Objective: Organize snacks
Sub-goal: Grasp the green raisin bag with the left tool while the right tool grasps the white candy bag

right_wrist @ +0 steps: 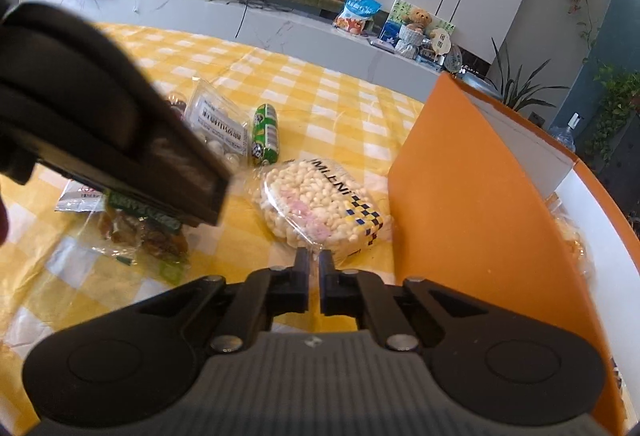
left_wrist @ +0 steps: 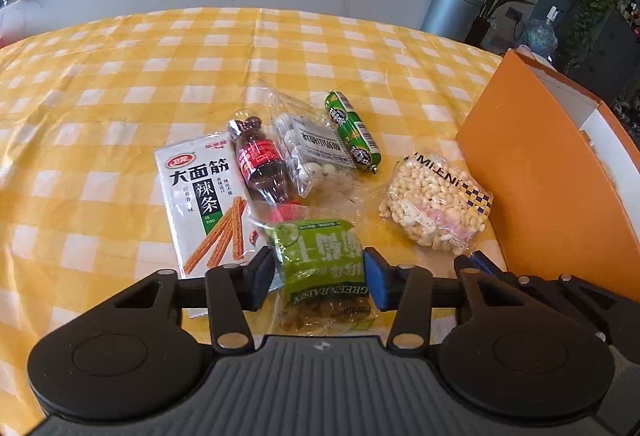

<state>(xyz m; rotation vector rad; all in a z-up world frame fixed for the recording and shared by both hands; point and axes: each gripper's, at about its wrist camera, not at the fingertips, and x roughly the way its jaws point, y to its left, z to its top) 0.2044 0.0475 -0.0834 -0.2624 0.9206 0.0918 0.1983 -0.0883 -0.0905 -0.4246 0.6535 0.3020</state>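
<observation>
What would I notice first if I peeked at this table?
Probably the heap of snacks on the yellow checked tablecloth: a small cola bottle, a green sausage and a bag of pale puffs. The tall orange box stands at the right. The left gripper straddles a green raisin bag.

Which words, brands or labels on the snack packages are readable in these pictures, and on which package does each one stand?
"大面筋" and "辣条": on the white spicy-strip packet.
"GREEN RAISIN": on the green raisin bag, seen upside down between the left gripper fingers.
"MiLENi", first letter cut off: on the clear puffed-snack bag.
Too blurred or small to read: the cola bottle red label, the sausage wrapper, the white label on the clear candy bag.
</observation>
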